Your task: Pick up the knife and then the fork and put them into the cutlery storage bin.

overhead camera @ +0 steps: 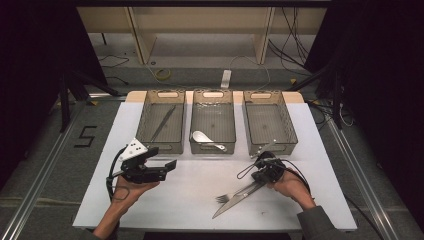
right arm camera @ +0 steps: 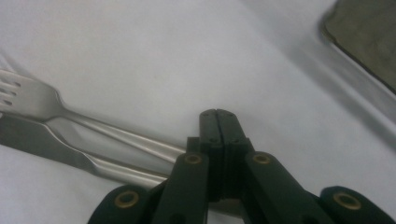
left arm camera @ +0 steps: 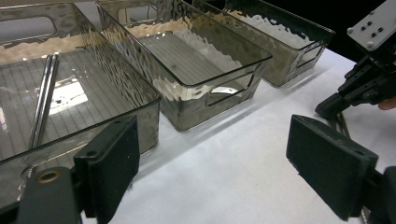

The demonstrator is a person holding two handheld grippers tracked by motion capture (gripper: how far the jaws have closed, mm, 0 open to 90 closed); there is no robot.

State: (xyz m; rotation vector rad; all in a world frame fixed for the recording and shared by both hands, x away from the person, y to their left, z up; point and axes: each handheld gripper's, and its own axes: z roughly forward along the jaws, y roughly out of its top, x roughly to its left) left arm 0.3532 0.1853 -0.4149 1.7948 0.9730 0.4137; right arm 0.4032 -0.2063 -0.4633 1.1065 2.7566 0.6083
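Your fork (overhead camera: 235,192) and knife (overhead camera: 237,200) are both smooth, shiny metal, long and slim, lying side by side and touching on the matte white table (overhead camera: 200,200). Their long axes run slantwise in the high view: the tines and the blade tip point toward your near left, the handles toward the far right, where your right gripper (overhead camera: 262,172) sits over them. In the right gripper view its black jaws are pressed flat together with nothing between the tips; they rest at the handle ends of the fork (right arm camera: 70,116) and knife (right arm camera: 56,144), and whether they touch the metal you cannot tell. Your left gripper (overhead camera: 167,167) hovers near the front of the left bin (overhead camera: 161,120), its flat black pads (left arm camera: 114,163) spread wide and holding nothing. The three bins are clear, rippled plastic with ribbed floors; a white spoon (overhead camera: 205,138) lies in the middle one (overhead camera: 213,120)
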